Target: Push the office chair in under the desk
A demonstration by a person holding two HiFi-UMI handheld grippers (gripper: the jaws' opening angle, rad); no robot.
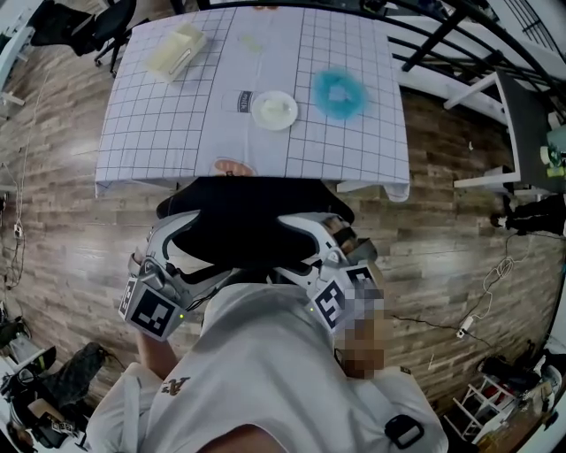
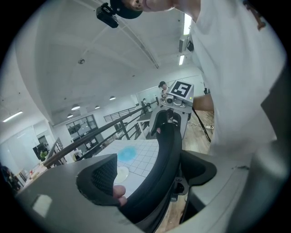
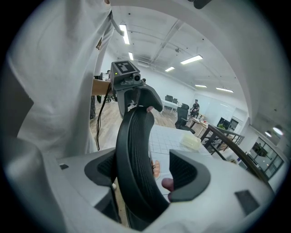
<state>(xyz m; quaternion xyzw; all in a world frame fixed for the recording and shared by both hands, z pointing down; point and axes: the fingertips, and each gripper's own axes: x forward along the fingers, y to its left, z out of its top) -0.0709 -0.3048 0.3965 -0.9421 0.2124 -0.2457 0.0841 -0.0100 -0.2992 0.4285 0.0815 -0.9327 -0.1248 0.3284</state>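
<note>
Seen from the head view, the black office chair stands at the near edge of the desk, which wears a white gridded cloth; the seat is partly under it. My left gripper and right gripper sit on the two ends of the backrest's top rim. The backrest runs between the left gripper's jaws and touches both pads low down. Likewise the backrest fills the right gripper. The person's white shirt hides the chair's base.
On the desk lie a white plate, a blue fluffy thing, a pale box and an orange item at the near edge. Black railing, a white side table and floor cables are right; another chair is far left.
</note>
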